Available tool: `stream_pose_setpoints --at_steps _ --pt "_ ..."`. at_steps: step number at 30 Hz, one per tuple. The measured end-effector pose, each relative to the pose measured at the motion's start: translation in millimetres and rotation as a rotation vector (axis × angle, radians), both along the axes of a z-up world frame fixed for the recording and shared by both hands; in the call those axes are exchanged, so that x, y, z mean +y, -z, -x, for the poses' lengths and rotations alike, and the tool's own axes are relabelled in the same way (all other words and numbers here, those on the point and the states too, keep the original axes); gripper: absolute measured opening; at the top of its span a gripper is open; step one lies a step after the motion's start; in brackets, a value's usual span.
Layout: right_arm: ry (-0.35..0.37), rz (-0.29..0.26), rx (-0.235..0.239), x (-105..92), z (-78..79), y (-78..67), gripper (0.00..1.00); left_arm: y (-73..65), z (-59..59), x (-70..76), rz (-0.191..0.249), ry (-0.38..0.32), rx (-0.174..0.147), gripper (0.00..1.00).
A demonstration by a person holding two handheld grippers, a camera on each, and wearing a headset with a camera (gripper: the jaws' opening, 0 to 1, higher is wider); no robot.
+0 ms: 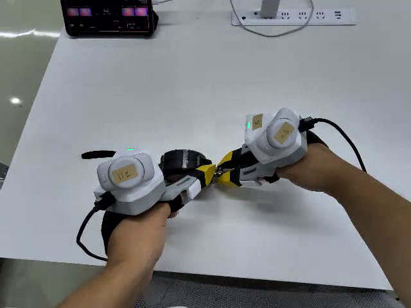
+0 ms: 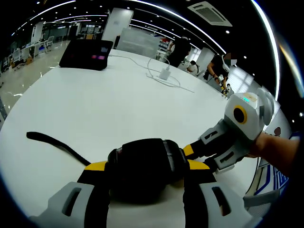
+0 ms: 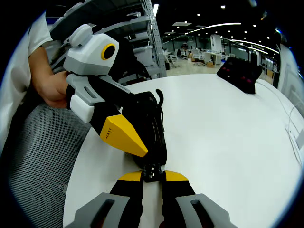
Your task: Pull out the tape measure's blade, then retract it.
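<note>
"Checking the left gripper point(image 2: 146, 166) first: how do its jaws stand?"
"Pressed against both sides of the black tape measure point(image 1: 182, 162), clamping the case. The case rests on the white table point(image 1: 192, 77), near the front edge, between the two grippers."
"Right gripper point(image 3: 152, 176)?"
"Jaws nearly together, pinching a small dark tab point(image 3: 151, 171) at the case mouth. The tab sits just beside the case. Whether any blade is drawn out, I cannot tell."
"The grippers relative to each other?"
"Tips nearly touching in the head view, yellow beside yellow."
"Anything else on the surface?"
"A black strap point(image 1: 96, 154) runs out from behind the case and lies flat on the table, to the left. A power strip point(image 1: 302, 16) and a dark screen point(image 1: 109, 16) stand at the far edge, well apart from the work."
</note>
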State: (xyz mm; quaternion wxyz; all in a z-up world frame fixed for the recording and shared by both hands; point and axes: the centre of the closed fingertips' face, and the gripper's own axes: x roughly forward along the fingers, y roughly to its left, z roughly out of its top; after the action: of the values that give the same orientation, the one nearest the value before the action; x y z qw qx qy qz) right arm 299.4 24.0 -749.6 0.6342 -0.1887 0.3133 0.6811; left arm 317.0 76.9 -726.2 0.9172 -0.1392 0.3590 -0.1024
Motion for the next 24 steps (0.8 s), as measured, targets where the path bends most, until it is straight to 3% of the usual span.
stream_pose_setpoints --at_steps 19,24 --pt "0.058 -0.01 0.025 -11.3 -2.7 -6.4 0.17 0.2 0.0 -0.9 0.005 0.018 -0.001 0.61" --pt "0.071 -0.008 0.037 -13.5 -0.9 -7.0 0.22 -1.2 -1.0 -0.9 -0.016 0.037 -0.018 0.61"
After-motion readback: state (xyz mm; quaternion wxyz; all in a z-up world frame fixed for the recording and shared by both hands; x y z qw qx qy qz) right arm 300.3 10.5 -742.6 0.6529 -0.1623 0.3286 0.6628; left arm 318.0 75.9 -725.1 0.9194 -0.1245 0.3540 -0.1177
